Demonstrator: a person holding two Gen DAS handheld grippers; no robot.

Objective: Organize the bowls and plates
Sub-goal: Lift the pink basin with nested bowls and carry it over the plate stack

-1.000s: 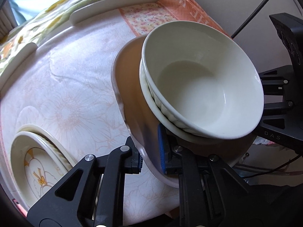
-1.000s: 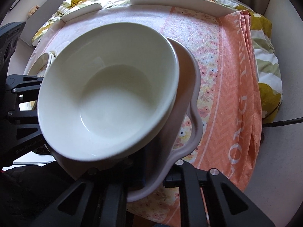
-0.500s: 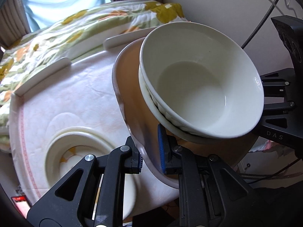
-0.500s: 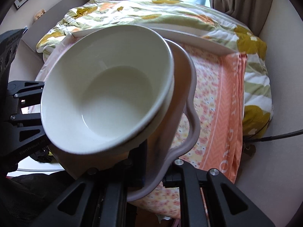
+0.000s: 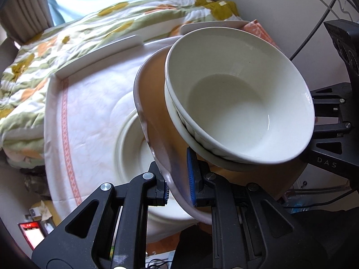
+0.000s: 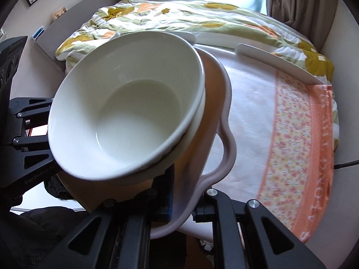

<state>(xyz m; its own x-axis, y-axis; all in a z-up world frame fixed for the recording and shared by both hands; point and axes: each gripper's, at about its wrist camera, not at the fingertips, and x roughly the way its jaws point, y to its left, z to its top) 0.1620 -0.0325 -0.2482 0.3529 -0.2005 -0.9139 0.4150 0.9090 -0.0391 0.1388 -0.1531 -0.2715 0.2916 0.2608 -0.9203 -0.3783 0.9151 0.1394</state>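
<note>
A pale pink wavy-rimmed plate with a tan inside carries two stacked white bowls. My left gripper is shut on the plate's left rim. My right gripper is shut on its right rim; the bowls fill that view's left. The plate is held above the table, over a stack of cream plates that lies on the cloth and is partly hidden behind it.
The round table has a white floral cloth and raised white edge rails. An orange patterned cloth covers its right side. A flowered quilt lies beyond. The other gripper's body is close at the right.
Both grippers carried the plate with bowls leftward and back across the table. The cream plate stack, at lower left before, now lies directly under the held plate.
</note>
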